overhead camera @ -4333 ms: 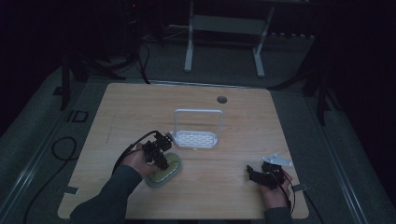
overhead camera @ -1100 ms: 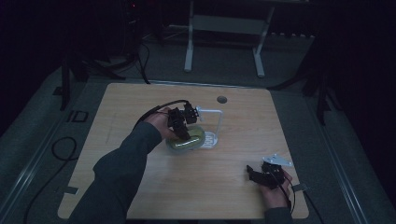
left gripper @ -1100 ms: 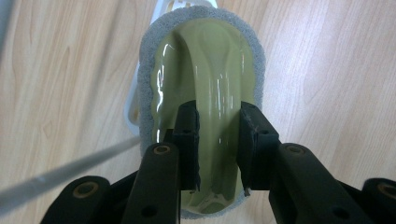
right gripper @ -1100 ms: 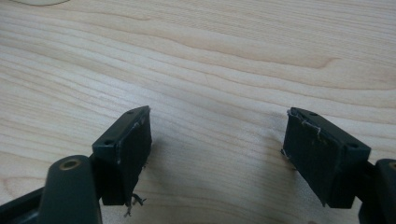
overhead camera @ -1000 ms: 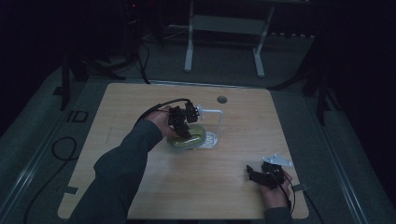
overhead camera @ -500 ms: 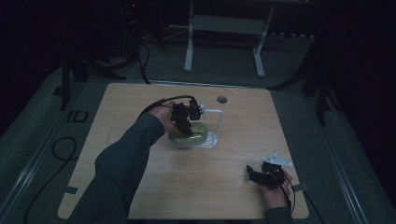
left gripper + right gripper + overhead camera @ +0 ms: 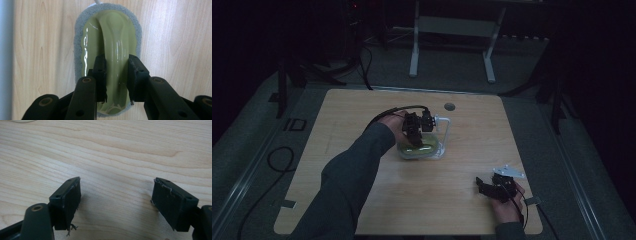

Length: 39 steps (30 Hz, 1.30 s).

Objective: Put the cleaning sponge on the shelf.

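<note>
Two hand-held grippers are in play over a pale wooden desk (image 7: 362,200), and only one is loaded. The left hand-held gripper (image 7: 116,75) is clamped on the raised green handle of a scrubbing brush (image 7: 110,45), a jaw pressed to each side of the ridge, so the brush is carried by its narrowest and stiffest part rather than by its soft grey sponge rim. In the high view, the brush (image 7: 419,149) is seen at the middle of the desk, held by the left hand-held gripper (image 7: 414,131) from above, over a small clear tray with a white wire frame (image 7: 446,131) rising at its far side. Whether the brush already rests in that tray or hangs just above it cannot be told. In the left gripper view, wood grain is seen on both sides of the sponge, and a short white stub just past its far end.

A top-down grip of this kind appears chosen so that the brush stays level, sponge side down, and can be lowered straight into its holder; the judgement is that a placing step is in hand and nearly finished.

The right hand-held gripper (image 7: 492,187) is kept near the desk's front right corner, well apart from the brush. Its jaws are spread wide over bare wood in the right gripper view (image 7: 116,202), with nothing between them, seemingly parked out of the way.
</note>
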Motion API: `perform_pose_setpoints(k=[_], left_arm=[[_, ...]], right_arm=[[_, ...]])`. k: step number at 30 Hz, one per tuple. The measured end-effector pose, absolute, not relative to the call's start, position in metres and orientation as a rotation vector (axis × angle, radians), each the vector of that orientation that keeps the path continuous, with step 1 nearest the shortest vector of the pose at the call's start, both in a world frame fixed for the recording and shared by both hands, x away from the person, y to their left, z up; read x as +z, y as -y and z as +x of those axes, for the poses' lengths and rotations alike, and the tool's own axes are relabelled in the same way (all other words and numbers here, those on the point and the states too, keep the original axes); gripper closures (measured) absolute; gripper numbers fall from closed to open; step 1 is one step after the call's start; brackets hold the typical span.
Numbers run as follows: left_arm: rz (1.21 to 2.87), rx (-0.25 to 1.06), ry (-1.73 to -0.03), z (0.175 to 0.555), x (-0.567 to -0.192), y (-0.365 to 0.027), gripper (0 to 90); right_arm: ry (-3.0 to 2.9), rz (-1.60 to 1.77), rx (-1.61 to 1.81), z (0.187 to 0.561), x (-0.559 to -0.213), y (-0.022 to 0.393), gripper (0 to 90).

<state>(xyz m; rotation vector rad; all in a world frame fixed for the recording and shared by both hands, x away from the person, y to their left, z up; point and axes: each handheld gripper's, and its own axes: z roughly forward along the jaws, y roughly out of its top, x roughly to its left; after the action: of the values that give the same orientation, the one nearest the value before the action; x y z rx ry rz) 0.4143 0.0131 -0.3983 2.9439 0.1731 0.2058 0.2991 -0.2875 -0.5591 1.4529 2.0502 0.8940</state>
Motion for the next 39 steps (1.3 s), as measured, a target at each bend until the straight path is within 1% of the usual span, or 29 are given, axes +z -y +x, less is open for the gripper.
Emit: perform_pose_setpoints(k=[25,39], left_arm=[[2.995,0.330,-0.013,0.411,-0.423,0.010,71.6],[3.008,0.376,-0.016,0.414,-0.435,0.011,71.5]], right_arm=[[-2.052,1.450,0.895,0.299,-0.559,0.288,22.8],[-2.054,1.450,0.896,0.299,-0.559,0.288,22.8]])
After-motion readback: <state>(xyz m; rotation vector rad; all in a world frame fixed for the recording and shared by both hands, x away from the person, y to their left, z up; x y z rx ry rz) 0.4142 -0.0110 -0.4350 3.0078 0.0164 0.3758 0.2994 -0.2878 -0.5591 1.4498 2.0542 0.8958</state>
